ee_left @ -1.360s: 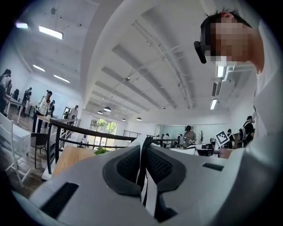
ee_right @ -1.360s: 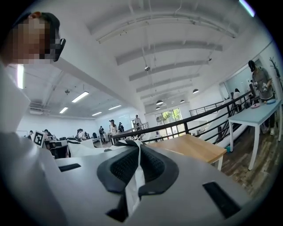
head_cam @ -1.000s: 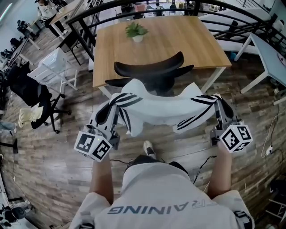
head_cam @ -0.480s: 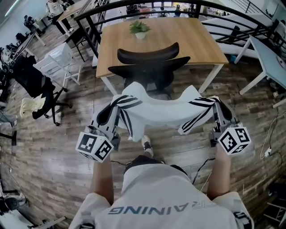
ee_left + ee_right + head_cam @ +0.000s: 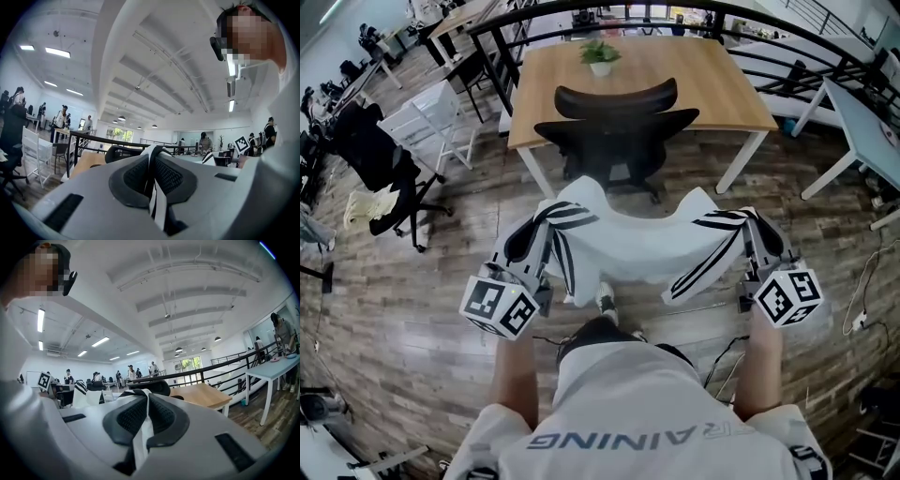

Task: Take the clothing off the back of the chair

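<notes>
**Clothing held clear of the chair, one pinch at each end**

The left tongs (image 5: 528, 236) are closed tight on one striped end of the clothing (image 5: 628, 246). The right tongs (image 5: 757, 230) are closed just as tight on the other end. Each gripper view shows a thin fold of white-and-black fabric squeezed between the dark ribbed pads. Both tongs point level and stand well apart. I judge this is deliberate: two grips far apart keep the piece spread, so it hangs as a shallow sling and does not bunch or drag on the floor (image 5: 412, 319).

The clothing hangs in the air between the two tongs, on the near side of the chair (image 5: 617, 122) and apart from it. The black chair back looks bare, so the removal itself seems done. The chair is drawn up to the wooden bench (image 5: 722, 89), which carries a small potted plant (image 5: 600, 54).

The piece is white and soft, with black stripes running along both ends near the grips. Its middle sags, and its lower edge droops furthest on the left.
</notes>
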The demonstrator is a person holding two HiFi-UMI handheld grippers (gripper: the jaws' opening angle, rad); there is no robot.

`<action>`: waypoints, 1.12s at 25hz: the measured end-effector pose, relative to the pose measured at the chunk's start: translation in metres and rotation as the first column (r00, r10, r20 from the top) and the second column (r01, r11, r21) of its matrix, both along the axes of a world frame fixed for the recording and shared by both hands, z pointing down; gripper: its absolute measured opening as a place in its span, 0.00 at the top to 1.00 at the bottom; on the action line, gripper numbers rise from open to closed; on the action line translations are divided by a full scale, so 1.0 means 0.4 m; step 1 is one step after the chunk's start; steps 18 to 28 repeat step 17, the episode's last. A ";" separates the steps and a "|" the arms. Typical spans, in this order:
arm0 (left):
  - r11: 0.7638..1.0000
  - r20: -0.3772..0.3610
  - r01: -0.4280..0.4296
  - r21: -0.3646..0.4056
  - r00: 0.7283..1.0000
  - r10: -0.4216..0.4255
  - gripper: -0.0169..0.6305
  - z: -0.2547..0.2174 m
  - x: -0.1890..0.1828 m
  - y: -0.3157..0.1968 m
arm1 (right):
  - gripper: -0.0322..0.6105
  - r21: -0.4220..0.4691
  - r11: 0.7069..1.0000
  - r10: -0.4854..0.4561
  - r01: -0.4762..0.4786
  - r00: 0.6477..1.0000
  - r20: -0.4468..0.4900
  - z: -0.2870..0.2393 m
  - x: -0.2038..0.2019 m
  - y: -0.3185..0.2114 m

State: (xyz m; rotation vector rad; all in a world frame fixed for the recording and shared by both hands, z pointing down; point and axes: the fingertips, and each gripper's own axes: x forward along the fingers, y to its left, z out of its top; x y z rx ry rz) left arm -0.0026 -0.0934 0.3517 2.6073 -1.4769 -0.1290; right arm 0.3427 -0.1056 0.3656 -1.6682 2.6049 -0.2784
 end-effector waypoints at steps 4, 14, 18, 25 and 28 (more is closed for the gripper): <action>1.000 -0.004 0.000 0.011 1.000 0.000 0.90 -0.009 -0.008 0.006 | 0.91 0.007 1.000 -0.008 0.008 1.000 -0.006 -0.016 -0.013 0.009; 1.000 0.010 0.003 0.021 1.000 -0.004 0.90 -0.018 -0.016 0.017 | 0.91 0.009 1.000 -0.029 0.029 1.000 0.005 -0.013 -0.034 0.005; 1.000 0.010 -0.001 0.025 1.000 0.001 0.90 -0.018 -0.013 0.017 | 0.91 0.009 1.000 -0.028 0.028 1.000 0.006 -0.017 -0.029 0.004; 1.000 0.010 -0.001 0.025 1.000 0.001 0.90 -0.018 -0.013 0.017 | 0.91 0.009 1.000 -0.028 0.028 1.000 0.006 -0.017 -0.029 0.004; 1.000 0.010 -0.001 0.025 1.000 0.001 0.90 -0.018 -0.013 0.017 | 0.91 0.009 1.000 -0.028 0.028 1.000 0.006 -0.017 -0.029 0.004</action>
